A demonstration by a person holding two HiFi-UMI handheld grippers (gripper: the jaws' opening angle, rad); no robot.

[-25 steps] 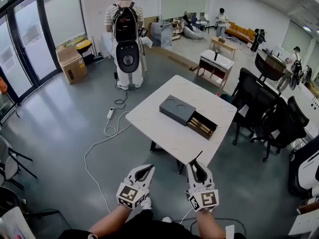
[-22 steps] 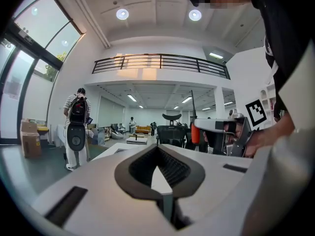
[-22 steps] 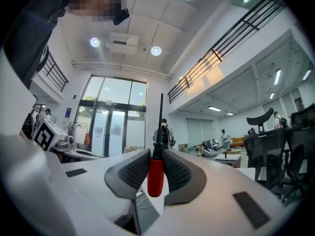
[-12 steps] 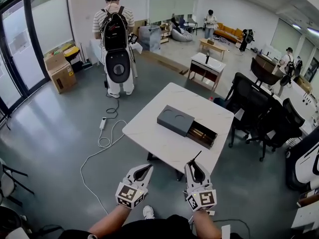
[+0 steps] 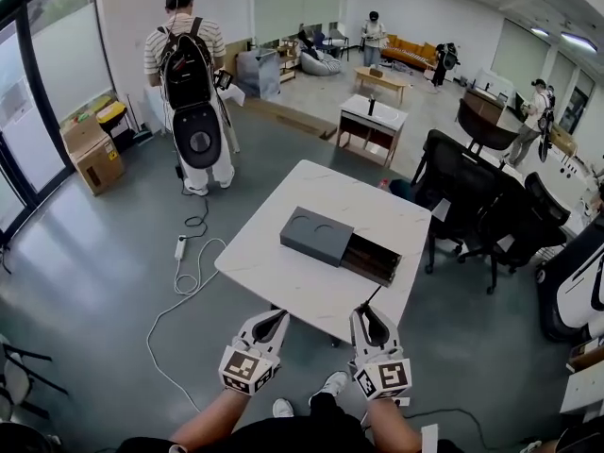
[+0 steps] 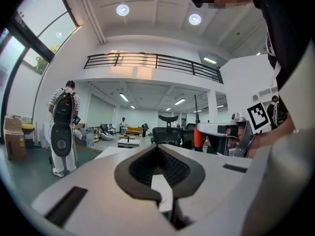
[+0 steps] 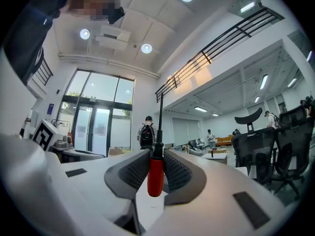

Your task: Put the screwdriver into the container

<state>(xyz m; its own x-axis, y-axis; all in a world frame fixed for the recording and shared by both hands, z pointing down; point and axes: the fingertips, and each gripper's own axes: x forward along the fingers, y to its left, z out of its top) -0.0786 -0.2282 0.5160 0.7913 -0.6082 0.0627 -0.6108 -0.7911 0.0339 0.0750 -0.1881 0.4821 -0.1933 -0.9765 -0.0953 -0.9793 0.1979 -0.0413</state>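
Note:
A dark grey container [image 5: 317, 236] lies on the white table [image 5: 283, 281], its drawer [image 5: 371, 260] pulled out toward the right. My right gripper [image 5: 370, 321] hovers near the table's front edge, shut on a screwdriver [image 5: 371, 299] whose thin shaft points up toward the drawer. In the right gripper view the red handle [image 7: 155, 175] sits between the ribbed pads [image 7: 134, 170] of the right gripper [image 7: 156, 154], with the black shaft rising above. My left gripper [image 5: 271, 326] is level with it to the left, shut and empty. In the left gripper view its tips [image 6: 158, 149] meet.
A person with a backpack [image 5: 187, 92] stands beyond the table at the left. A cable and power strip [image 5: 181, 270] lie on the floor left of the table. Black office chairs [image 5: 481, 201] crowd its right side. A cardboard box [image 5: 90, 154] and a small side table [image 5: 370, 121] stand farther off.
The head view has swung: the table, container and backpack person have slid left and down in frame, so the table sits closer under the grippers. Both grippers keep their grip and spacing.

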